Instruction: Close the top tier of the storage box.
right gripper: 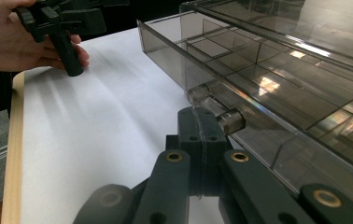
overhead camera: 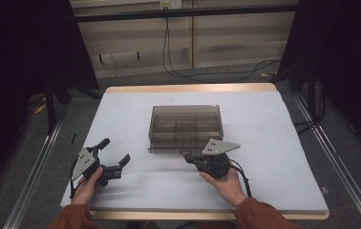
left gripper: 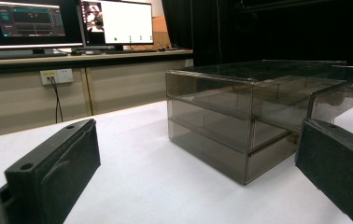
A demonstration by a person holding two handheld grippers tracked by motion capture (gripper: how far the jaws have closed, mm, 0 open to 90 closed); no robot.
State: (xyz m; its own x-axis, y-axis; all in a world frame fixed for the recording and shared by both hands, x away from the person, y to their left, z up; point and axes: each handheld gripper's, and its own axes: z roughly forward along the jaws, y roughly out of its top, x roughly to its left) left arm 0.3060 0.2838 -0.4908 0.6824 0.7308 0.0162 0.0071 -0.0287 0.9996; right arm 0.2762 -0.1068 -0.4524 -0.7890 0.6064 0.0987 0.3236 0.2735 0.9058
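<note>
At the lower left of the high view the left gripper (overhead camera: 113, 153) rests on the white table cover (overhead camera: 274, 157) in the person's left hand (overhead camera: 89, 185), jaws spread wide with nothing between them, parked well apart from the work, seemingly waiting. Mid-frame stands the smoky transparent drawer box (overhead camera: 186, 121), its bottom drawer (right gripper: 277, 88) slid partly out, empty dividers showing. Just right of centre the right gripper (right gripper: 201, 140) has its jaws pressed together beside the drawer's clear knob (right gripper: 230, 121), touching but seemingly not clasping it; bare cover lies ahead of the drawer, and cables (overhead camera: 207, 71) trail on the floor beyond.
</note>
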